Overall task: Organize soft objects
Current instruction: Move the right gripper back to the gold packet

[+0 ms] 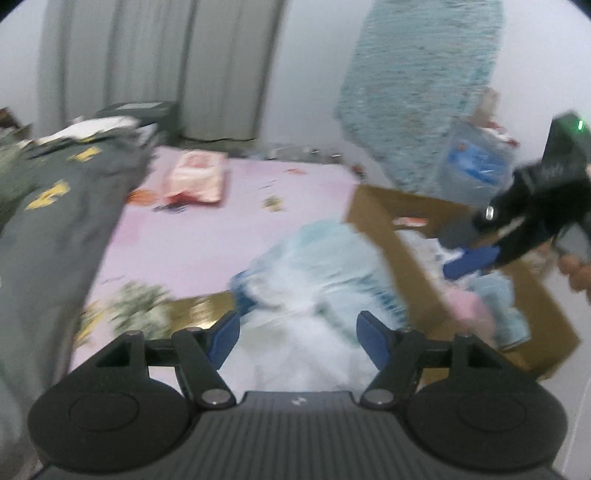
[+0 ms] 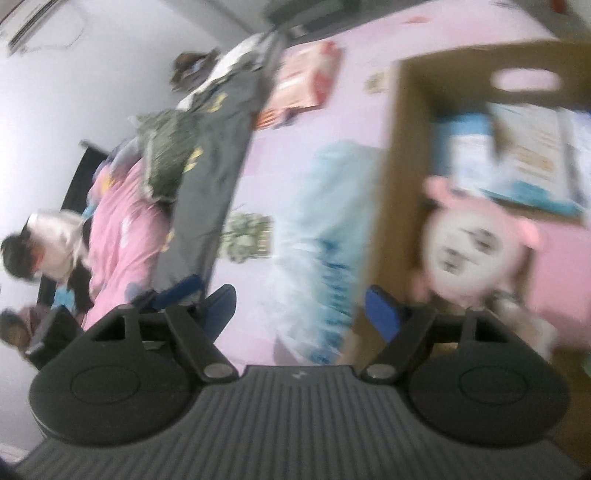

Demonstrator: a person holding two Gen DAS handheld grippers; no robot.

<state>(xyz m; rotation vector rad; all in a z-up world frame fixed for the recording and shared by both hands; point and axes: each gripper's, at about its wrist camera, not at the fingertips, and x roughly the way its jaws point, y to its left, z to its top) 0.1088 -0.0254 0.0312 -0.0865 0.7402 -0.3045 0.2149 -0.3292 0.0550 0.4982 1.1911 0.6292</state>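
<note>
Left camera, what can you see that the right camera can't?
Only the left view shows the grey curtain, the teal rug leaning on the wall, and the right gripper over the box.

Only the right view shows the plush toy with a white face and pink ears inside the box, and the air conditioner.

Both show the cardboard box, the pale blue bundle, the grey garment and the pink floor.

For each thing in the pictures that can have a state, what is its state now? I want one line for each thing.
Left claw: open, nothing pinched.
Right claw: open, holds nothing.
Cardboard box: open at the top, partly filled.
Pink-eared plush toy: lying inside the box.
Light blue and white bundle: crumpled on the pink floor, outside the box, against its wall.
Grey bedding: hanging over the edge.
</note>
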